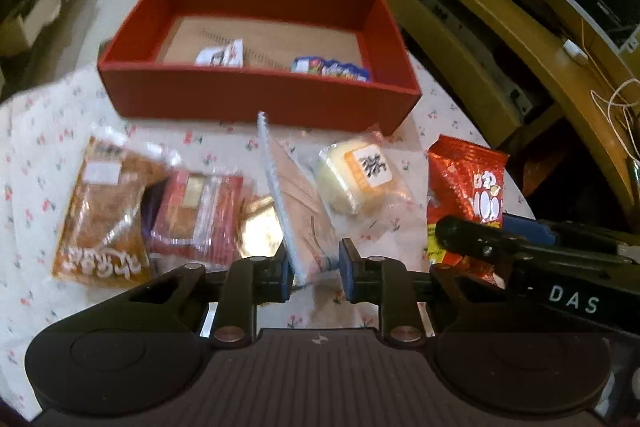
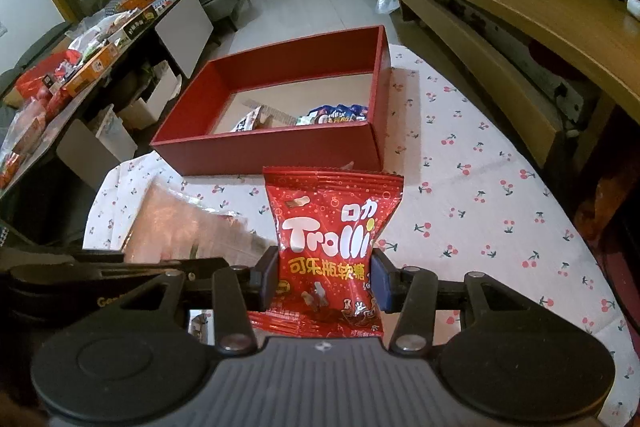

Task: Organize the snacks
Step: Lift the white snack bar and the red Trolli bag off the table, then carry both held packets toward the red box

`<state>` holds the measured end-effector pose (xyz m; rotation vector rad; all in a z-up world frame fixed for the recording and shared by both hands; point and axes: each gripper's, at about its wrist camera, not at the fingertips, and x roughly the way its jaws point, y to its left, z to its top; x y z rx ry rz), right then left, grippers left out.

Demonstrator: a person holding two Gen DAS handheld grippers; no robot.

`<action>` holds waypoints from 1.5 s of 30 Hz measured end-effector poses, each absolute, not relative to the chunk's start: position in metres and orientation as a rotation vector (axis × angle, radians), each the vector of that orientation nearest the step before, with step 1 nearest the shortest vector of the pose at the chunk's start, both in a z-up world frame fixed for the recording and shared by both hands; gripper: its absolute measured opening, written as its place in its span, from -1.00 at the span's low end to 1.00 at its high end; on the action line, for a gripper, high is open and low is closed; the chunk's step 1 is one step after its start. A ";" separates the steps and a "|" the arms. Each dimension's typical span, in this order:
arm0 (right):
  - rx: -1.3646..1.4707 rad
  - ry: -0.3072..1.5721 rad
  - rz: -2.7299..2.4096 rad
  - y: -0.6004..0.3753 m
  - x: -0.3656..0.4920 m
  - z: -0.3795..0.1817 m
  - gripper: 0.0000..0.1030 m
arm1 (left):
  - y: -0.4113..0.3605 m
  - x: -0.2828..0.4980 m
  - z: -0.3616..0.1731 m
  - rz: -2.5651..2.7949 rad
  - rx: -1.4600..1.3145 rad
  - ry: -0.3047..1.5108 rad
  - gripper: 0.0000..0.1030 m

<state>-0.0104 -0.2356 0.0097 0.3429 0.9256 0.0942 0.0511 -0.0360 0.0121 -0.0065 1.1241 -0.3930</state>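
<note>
My right gripper [image 2: 324,277] pinching red Trolli gummy bag [image 2: 332,227], lifting toward red box [image 2: 276,151]; my left gripper [image 1: 314,267] clamping pink packet [image 1: 298,203] by edge, tilting; slack wrapper risking slip

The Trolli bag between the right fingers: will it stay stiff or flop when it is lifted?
The Trolli bag is probably floppy: thin foil, pinched in at the waist. It looks puffy, so likely light. The glossy film may slip between the fingers.
</note>
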 end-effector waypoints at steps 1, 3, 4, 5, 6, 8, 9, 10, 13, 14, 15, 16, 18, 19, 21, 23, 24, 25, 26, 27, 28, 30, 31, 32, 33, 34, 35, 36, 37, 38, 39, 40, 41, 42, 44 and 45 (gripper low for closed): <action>0.341 0.930 0.092 -0.235 -0.010 0.009 0.43 | -0.034 0.052 0.009 -0.388 -0.016 1.132 -0.37; 0.338 0.935 0.089 -0.235 -0.009 0.007 0.43 | -0.028 0.055 0.002 -0.375 -0.041 1.151 -0.27; 0.338 0.936 0.088 -0.235 -0.010 0.007 0.43 | -0.026 0.058 -0.002 -0.368 -0.053 1.164 -0.18; 0.338 0.937 0.088 -0.235 -0.010 0.007 0.43 | -0.025 0.059 -0.004 -0.352 -0.056 1.167 -0.09; 0.338 0.938 0.088 -0.235 -0.010 0.006 0.43 | -0.023 0.060 -0.006 -0.335 -0.055 1.163 -0.07; 0.339 0.938 0.092 -0.235 -0.011 0.006 0.43 | -0.021 0.063 -0.006 -0.309 -0.068 1.154 0.18; 0.340 0.938 0.094 -0.236 -0.011 0.006 0.43 | -0.021 0.064 -0.005 -0.307 -0.085 1.147 0.20; 0.340 0.936 0.097 -0.236 -0.011 0.007 0.43 | -0.022 0.065 -0.005 -0.305 -0.091 1.143 0.21; 0.338 0.938 0.108 -0.234 -0.013 0.007 0.43 | -0.027 0.064 -0.010 -0.299 -0.061 1.156 0.30; 0.335 0.939 0.113 -0.234 -0.013 0.007 0.43 | -0.029 0.064 -0.012 -0.303 -0.045 1.165 0.39; 0.334 0.941 0.115 -0.234 -0.013 0.007 0.43 | -0.031 0.062 -0.014 -0.321 -0.013 1.187 0.41; 0.336 0.941 0.117 -0.234 -0.013 0.007 0.43 | -0.033 0.057 -0.015 -0.338 0.021 1.206 0.42; 0.341 0.939 0.122 -0.236 -0.014 0.008 0.43 | -0.034 0.040 -0.013 -0.374 0.090 1.224 0.48; 0.343 0.937 0.122 -0.237 -0.014 0.008 0.43 | -0.032 0.030 -0.011 -0.398 0.119 1.238 0.52; 0.344 0.938 0.124 -0.238 -0.016 0.008 0.43 | -0.028 0.013 -0.005 -0.459 0.149 1.262 0.52; 0.345 0.940 0.127 -0.238 -0.018 0.008 0.43 | -0.024 0.000 0.004 -0.514 0.192 1.267 0.53; 0.346 0.941 0.126 -0.238 -0.018 0.008 0.43 | -0.024 -0.003 0.009 -0.530 0.221 1.256 0.55; 0.347 0.943 0.124 -0.239 -0.018 0.008 0.43 | -0.024 -0.004 0.014 -0.541 0.251 1.238 0.60; 0.348 0.945 0.122 -0.239 -0.018 0.007 0.43 | -0.026 -0.003 0.019 -0.548 0.282 1.212 0.67; 0.349 0.948 0.119 -0.239 -0.017 0.006 0.43 | -0.029 -0.002 0.023 -0.553 0.318 1.184 0.70; 0.349 0.950 0.118 -0.240 -0.017 0.006 0.43 | -0.033 0.001 0.025 -0.560 0.356 1.166 0.70; 0.349 0.954 0.119 -0.240 -0.017 0.005 0.43 | -0.042 0.006 0.027 -0.586 0.418 1.148 0.70; 0.350 0.958 0.119 -0.240 -0.016 0.005 0.43 | -0.048 0.008 0.027 -0.610 0.453 1.138 0.71; 0.350 0.960 0.119 -0.239 -0.015 0.004 0.43 | -0.054 0.010 0.026 -0.639 0.497 1.125 0.73; 0.350 0.963 0.119 -0.239 -0.014 0.004 0.43 | -0.062 0.012 0.020 -0.659 0.554 1.112 0.74; 0.347 0.966 0.120 -0.238 -0.014 0.003 0.43 | -0.070 0.016 0.013 -0.670 0.621 1.101 0.74; 0.344 0.969 0.121 -0.238 -0.014 0.003 0.43 | -0.075 0.019 0.006 -0.681 0.675 1.093 0.74; 0.343 0.974 0.121 -0.238 -0.014 0.002 0.43 | -0.082 0.023 -0.003 -0.687 0.727 1.083 0.74; 0.342 0.981 0.117 -0.238 -0.013 0.000 0.43 | -0.088 0.026 -0.009 -0.695 0.754 1.078 0.74; 0.340 0.986 0.113 -0.238 -0.012 -0.001 0.43 | -0.090 0.030 -0.015 -0.711 0.771 1.083 0.74; 0.338 0.990 0.110 -0.238 -0.012 -0.002 0.43 | -0.094 0.034 -0.023 -0.731 0.783 1.096 0.74; 0.334 0.993 0.111 -0.238 -0.011 -0.003 0.43 | -0.095 0.037 -0.028 -0.740 0.789 1.106 0.74; 0.331 0.996 0.112 -0.238 -0.011 -0.004 0.43 | -0.098 0.041 -0.035 -0.740 0.795 1.118 0.74; 0.327 0.999 0.113 -0.237 -0.011 -0.005 0.43 | -0.099 0.045 -0.042 -0.737 0.798 1.136 0.74; 0.319 1.010 0.111 -0.237 -0.011 -0.008 0.43 | -0.095 0.053 -0.051 -0.732 0.775 1.176 0.71; 0.318 1.014 0.108 -0.237 -0.011 -0.009 0.43 | -0.091 0.056 -0.053 -0.721 0.750 1.180 0.70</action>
